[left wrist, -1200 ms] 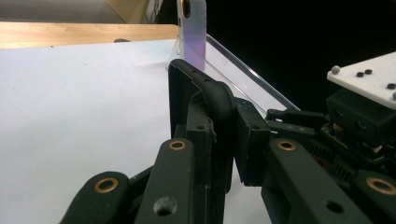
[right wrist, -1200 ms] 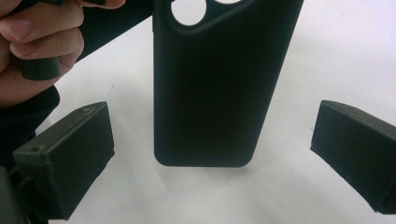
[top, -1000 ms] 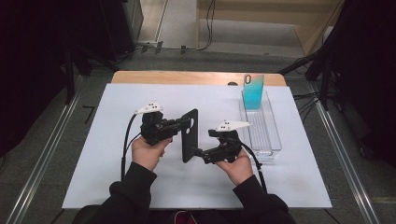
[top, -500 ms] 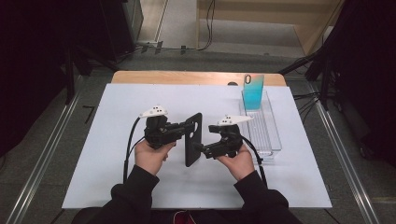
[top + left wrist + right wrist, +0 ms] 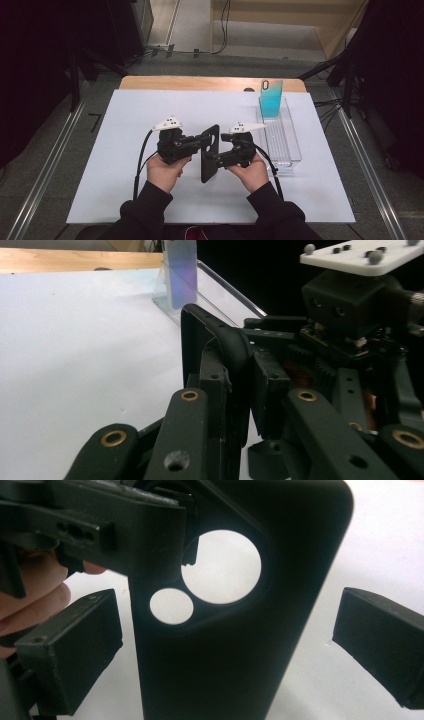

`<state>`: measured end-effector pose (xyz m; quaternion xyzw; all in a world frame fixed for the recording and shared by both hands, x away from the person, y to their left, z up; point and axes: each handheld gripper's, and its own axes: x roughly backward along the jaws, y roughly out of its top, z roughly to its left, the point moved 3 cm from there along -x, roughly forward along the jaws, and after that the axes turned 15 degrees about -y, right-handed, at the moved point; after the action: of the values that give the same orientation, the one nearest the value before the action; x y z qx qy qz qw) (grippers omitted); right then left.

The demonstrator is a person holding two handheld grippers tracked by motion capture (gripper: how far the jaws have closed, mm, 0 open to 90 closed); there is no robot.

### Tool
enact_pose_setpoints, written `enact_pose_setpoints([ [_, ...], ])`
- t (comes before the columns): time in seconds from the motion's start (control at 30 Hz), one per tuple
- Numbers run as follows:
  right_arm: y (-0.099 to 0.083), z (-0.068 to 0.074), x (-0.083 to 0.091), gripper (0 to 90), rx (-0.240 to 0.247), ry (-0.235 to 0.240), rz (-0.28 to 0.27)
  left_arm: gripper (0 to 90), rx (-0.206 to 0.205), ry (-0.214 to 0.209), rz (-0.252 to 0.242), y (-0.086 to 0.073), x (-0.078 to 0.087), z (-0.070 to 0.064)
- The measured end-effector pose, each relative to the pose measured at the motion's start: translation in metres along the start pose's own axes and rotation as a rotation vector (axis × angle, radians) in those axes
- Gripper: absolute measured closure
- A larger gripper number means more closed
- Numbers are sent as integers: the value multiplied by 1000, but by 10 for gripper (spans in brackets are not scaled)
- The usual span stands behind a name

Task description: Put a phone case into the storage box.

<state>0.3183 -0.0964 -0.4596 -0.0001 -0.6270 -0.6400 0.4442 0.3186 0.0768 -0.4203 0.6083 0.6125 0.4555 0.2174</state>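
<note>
A black phone case [image 5: 210,152] with round camera holes stands upright above the white table. My left gripper [image 5: 204,140] is shut on its upper edge; in the left gripper view the jaws [image 5: 235,390] pinch the case [image 5: 212,335] near a corner. My right gripper [image 5: 212,159] faces it from the right. In the right gripper view the case [image 5: 235,645] stands between the two pads of my right gripper [image 5: 225,650], which is open with a gap on each side. The left gripper's jaw [image 5: 100,530] clamps the case beside the large hole.
A clear plastic tray [image 5: 285,145] lies at the back right of the white mat [image 5: 125,125]. A blue-green phone [image 5: 271,99] leans upright at its far end, also in the left gripper view as the phone [image 5: 180,270]. A wooden table edge [image 5: 200,82] runs behind.
Both hands and the case have drifted slightly right and toward the person. The left gripper keeps its hold on the case.
</note>
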Motion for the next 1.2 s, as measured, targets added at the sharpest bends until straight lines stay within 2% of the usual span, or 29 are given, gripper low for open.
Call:
enact_pose_setpoints([
  [0.17, 0, 2, -4, 0, -1, -16, 5, 785, 5, -8, -3, -2, -1, -1],
  [0.33, -1, 5, -5, 87, -4, 0, 3, 784, 10, -4, -4, -3, -1, -1],
  [0.6, 0, 5, -3, 109, 0, -22, 3, 770, 19, 1, -9, -3, -1, -1],
  [0.77, -1, 2, -4, 111, 5, -41, 13, 639, 45, 26, -10, 1, 3, -2],
  [0.83, -1, 0, -4, 111, 0, -49, 19, 578, 56, 13, -3, 2, 5, -1],
  [0.93, -1, -3, -4, 112, -15, -50, 21, 457, 105, -15, 6, 5, 9, 0],
  [1.03, -1, -5, -3, 113, -14, -57, 21, 391, 123, -38, 10, 8, 14, 0],
  [1.2, -1, -7, -2, 114, -11, -66, 18, 364, 124, -37, 13, 9, 21, 3],
])
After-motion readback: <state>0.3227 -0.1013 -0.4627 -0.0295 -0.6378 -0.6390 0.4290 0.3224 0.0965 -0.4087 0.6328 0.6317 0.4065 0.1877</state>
